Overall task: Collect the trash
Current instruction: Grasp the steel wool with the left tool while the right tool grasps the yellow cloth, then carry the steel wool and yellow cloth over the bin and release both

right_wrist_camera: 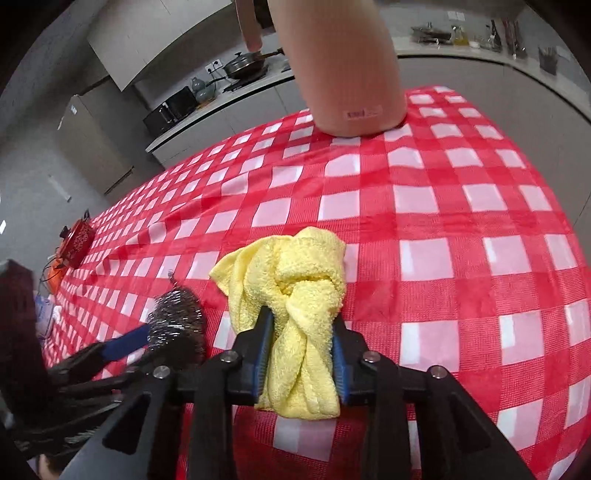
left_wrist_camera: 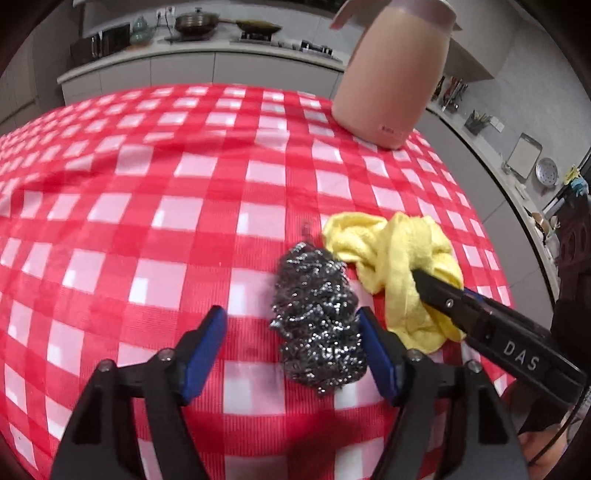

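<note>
A crumpled yellow cloth (right_wrist_camera: 295, 295) lies on the red-and-white checked tablecloth (right_wrist_camera: 443, 221). My right gripper (right_wrist_camera: 303, 325) is shut on the yellow cloth, its blue pads pressing both sides. In the left wrist view the cloth (left_wrist_camera: 399, 251) sits at right with the right gripper's finger (left_wrist_camera: 443, 295) on it. A steel wool scrubber (left_wrist_camera: 317, 310) lies just left of the cloth. My left gripper (left_wrist_camera: 291, 328) is open, its right pad against the scrubber and its left pad well clear. The scrubber (right_wrist_camera: 177, 325) also shows in the right wrist view.
A tall pink bin (left_wrist_camera: 391, 77) stands at the far side of the table, also in the right wrist view (right_wrist_camera: 347, 74). A red box (right_wrist_camera: 77, 236) sits at the table's far left edge. Kitchen counters with pans (left_wrist_camera: 195, 22) run behind.
</note>
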`<state>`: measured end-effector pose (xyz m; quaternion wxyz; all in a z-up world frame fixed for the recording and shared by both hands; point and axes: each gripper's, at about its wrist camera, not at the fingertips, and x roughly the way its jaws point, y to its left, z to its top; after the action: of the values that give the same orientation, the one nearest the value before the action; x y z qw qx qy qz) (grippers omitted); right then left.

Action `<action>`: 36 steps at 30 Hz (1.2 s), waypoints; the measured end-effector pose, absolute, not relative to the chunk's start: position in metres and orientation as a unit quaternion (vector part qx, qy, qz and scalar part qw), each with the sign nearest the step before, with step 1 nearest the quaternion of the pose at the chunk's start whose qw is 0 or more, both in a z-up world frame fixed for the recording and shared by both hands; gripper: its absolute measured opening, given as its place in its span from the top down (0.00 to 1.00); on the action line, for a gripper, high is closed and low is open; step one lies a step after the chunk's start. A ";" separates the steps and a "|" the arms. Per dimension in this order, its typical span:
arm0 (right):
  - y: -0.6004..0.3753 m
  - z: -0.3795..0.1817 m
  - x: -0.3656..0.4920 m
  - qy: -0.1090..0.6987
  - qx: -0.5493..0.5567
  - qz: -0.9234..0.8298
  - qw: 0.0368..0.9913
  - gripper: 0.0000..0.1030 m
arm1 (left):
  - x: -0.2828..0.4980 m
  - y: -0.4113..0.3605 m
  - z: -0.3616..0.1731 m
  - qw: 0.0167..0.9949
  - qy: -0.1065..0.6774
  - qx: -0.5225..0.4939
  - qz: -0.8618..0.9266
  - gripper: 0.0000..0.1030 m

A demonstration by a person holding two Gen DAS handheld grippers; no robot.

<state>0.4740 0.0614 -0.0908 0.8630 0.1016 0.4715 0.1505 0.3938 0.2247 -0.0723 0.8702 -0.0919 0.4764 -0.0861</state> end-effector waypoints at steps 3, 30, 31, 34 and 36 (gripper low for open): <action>0.061 -0.094 0.476 0.476 0.108 0.153 0.859 0.62 | 0.395 0.223 -0.072 0.869 0.474 -0.100 -0.100 0.59; -0.026 -0.044 0.394 0.416 0.127 0.131 0.891 0.78 | 0.345 0.139 -0.027 0.887 0.430 -0.083 -0.146 0.66; -0.038 -0.040 0.386 0.412 0.131 0.125 0.893 0.78 | 0.343 0.132 -0.026 0.887 0.429 -0.081 -0.150 0.66; -0.068 -0.033 0.368 0.403 0.139 0.108 0.898 0.78 | 0.335 0.101 -0.021 0.884 0.428 -0.071 -0.172 0.66; -0.085 -0.029 0.358 0.399 0.144 0.098 0.900 0.78 | 0.329 0.083 -0.019 0.882 0.428 -0.067 -0.185 0.66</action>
<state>0.3582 -0.0845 -0.0289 0.9004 0.1443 0.3985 0.0981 0.3295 0.0829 -0.0192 0.8822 -0.0673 0.4278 -0.1847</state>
